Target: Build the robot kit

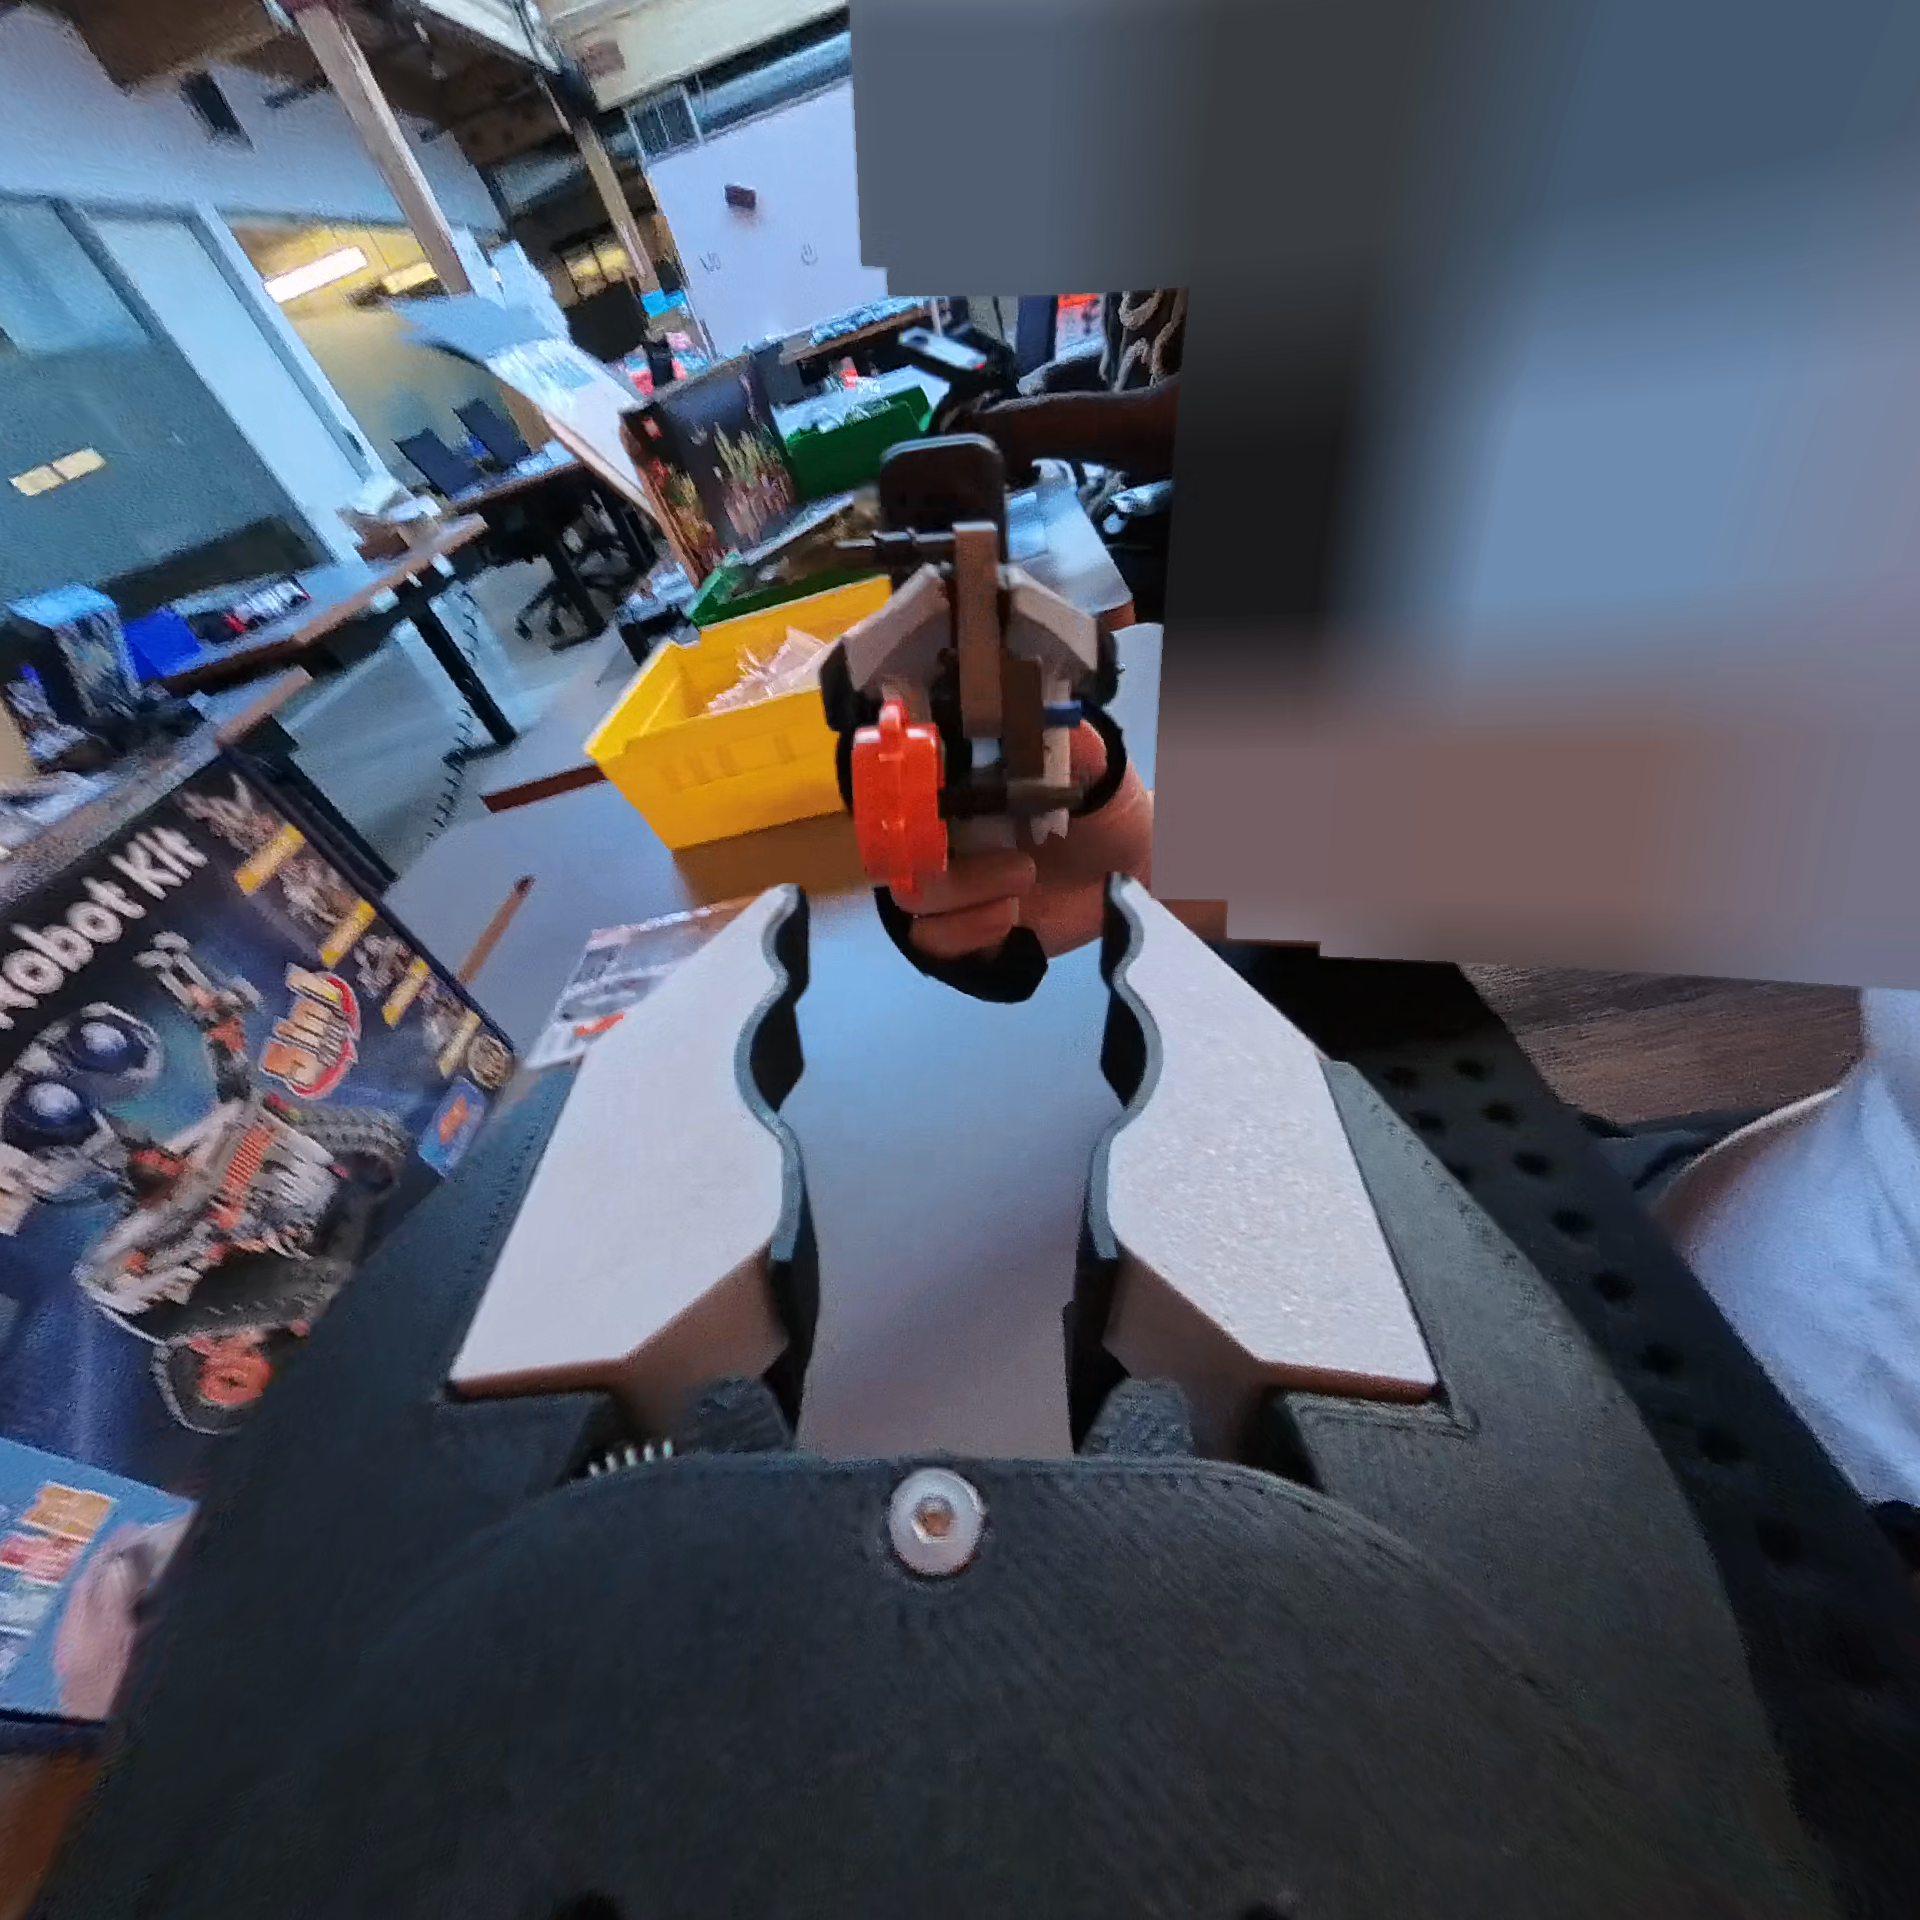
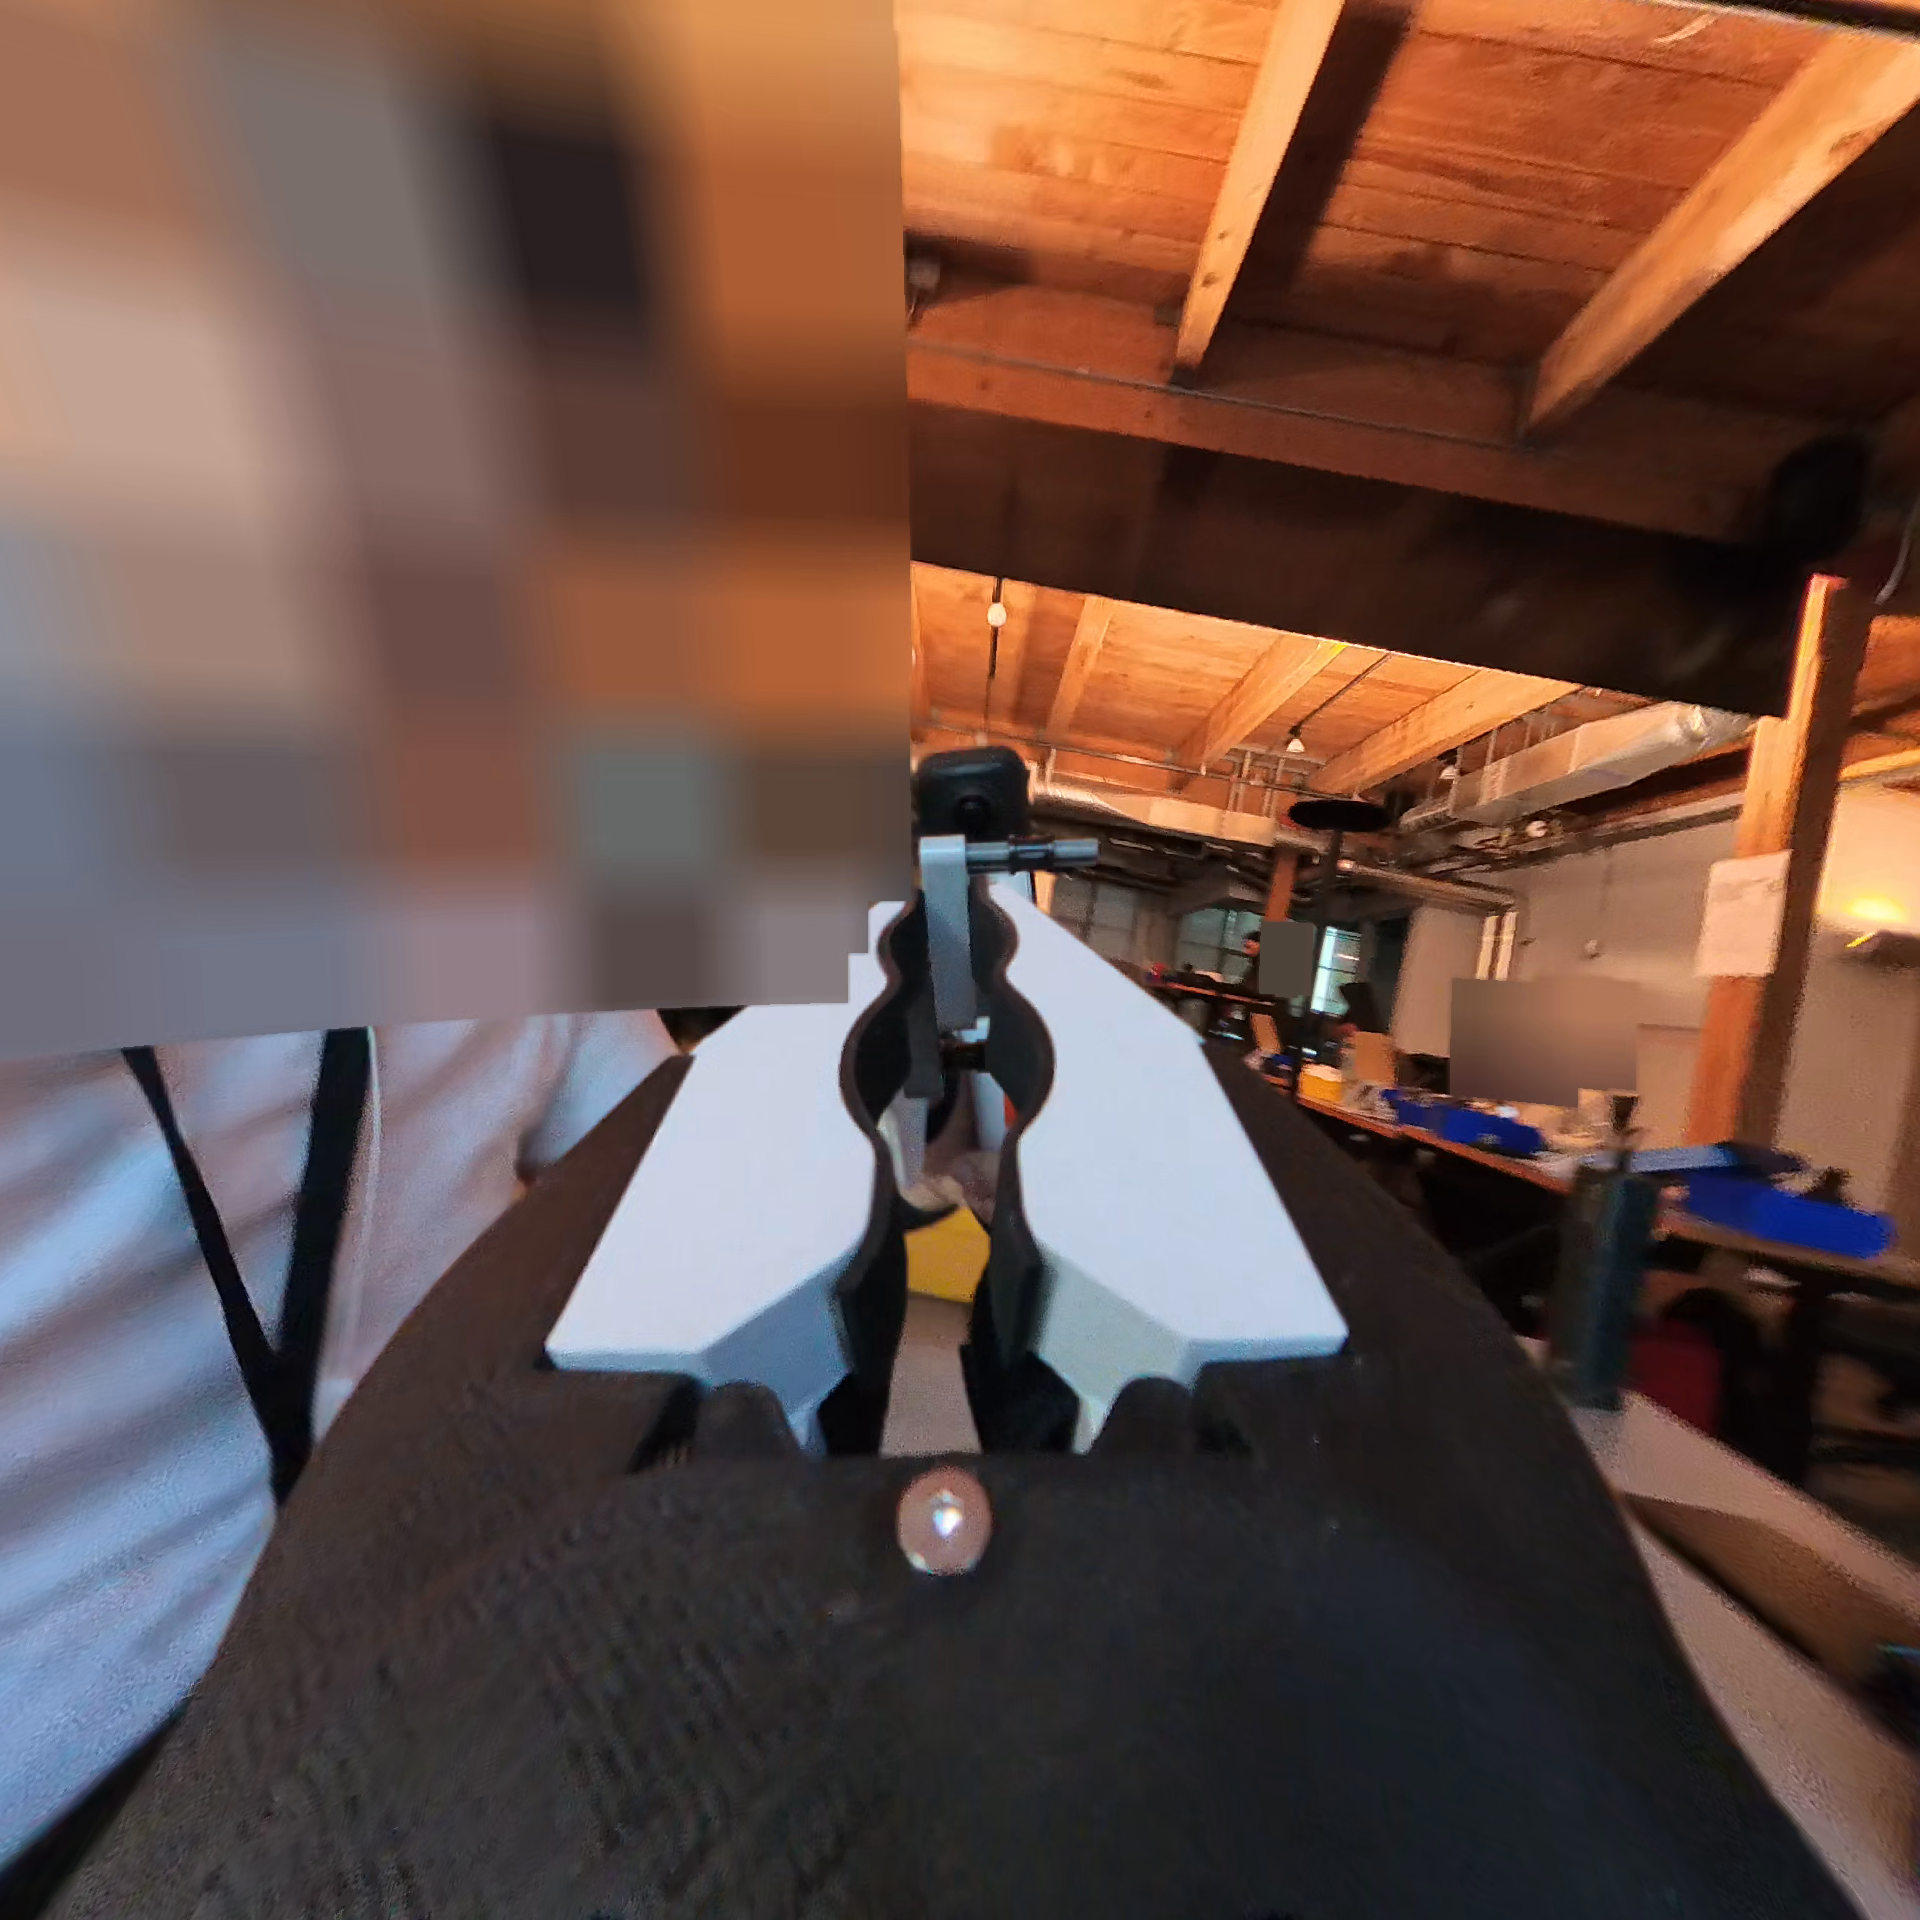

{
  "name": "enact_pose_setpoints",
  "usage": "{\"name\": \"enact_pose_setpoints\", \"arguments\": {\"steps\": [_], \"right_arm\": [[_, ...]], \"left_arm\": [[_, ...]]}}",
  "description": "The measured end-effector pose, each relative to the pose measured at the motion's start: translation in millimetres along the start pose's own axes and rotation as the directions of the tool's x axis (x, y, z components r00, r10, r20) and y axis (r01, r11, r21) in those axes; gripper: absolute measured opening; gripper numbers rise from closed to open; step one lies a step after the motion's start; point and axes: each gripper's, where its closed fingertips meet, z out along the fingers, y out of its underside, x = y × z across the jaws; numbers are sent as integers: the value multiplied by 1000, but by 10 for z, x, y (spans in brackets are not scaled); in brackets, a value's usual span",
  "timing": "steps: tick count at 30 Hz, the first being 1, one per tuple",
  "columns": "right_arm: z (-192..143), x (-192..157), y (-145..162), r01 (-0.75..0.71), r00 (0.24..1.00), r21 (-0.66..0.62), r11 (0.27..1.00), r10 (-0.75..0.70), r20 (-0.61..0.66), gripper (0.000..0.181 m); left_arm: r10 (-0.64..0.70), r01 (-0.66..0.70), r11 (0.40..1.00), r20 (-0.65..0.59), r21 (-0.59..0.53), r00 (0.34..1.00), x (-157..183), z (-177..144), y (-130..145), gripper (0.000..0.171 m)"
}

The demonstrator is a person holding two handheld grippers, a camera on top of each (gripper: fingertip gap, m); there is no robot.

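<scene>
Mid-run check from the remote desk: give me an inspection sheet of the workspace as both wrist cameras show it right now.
Surface: dark table, partly covered.
Held things: grey brick piece with a dark axle pin, clamped upright in the right gripper.
Clutter: yellow bin with clear bags inside; green bin behind it; robot kit box at left; booklet; brown stick.
Grippers: left gripper open, holding nothing, facing the right gripper, which is shut on the piece.
Cables: nothing seen.
Surroundings: desks and chairs, wooden beam ceiling, a person's white shirt with a black lanyard.
</scene>
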Motion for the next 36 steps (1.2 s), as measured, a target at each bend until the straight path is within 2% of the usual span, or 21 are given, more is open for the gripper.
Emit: {"name": "enact_pose_setpoints", "arguments": {"steps": [1, 5, 7, 13, 15, 19, 21, 29, 34, 36], "right_arm": [[26, -55, 26, 72, 997, -43, 996, -72, 13, 7], [177, -220, 111, 342, 940, -223, 913, -335, 70, 7], [263, -317, 123, 431, 902, -287, 855, -412, 128, 7], [454, -517, 156, 588, 809, -392, 708, -522, 270, 7], [521, -575, 169, 645, 763, -421, 638, -563, 317, 7], [634, -654, 194, 741, 663, -472, 477, -630, 405, 7], [665, -668, 199, 758, 639, -487, 433, -640, 426, 7], [707, -626, 168, 756, 633, -495, 427, -669, 390, 8], [710, -505, 130, 735, 641, -517, 438, -698, 320, 26], [706, -483, 97, 737, 634, -518, 434, -711, 305, 32]], "left_arm": [[43, -43, 999, 16, 12, 999, 8, -7, -33, 55], [265, -266, 964, 46, 1, 963, 138, -25, -80, 56], [349, -350, 937, 84, -11, 933, 160, -22, -121, 58], [461, -468, 883, 117, 39, 880, 294, -67, -302, 55], [508, -518, 854, 137, 49, 850, 328, -87, -344, 47], [561, -578, 813, 178, 64, 809, 361, -124, -424, 46], [573, -592, 804, 187, 66, 798, 367, -139, -448, 46], [604, -630, 774, 225, 65, 765, 375, -168, -495, 46], [615, -646, 762, 257, 52, 746, 329, -204, -514, 45], [641, -674, 738, 276, 36, 717, 318, -215, -524, 45]]}}
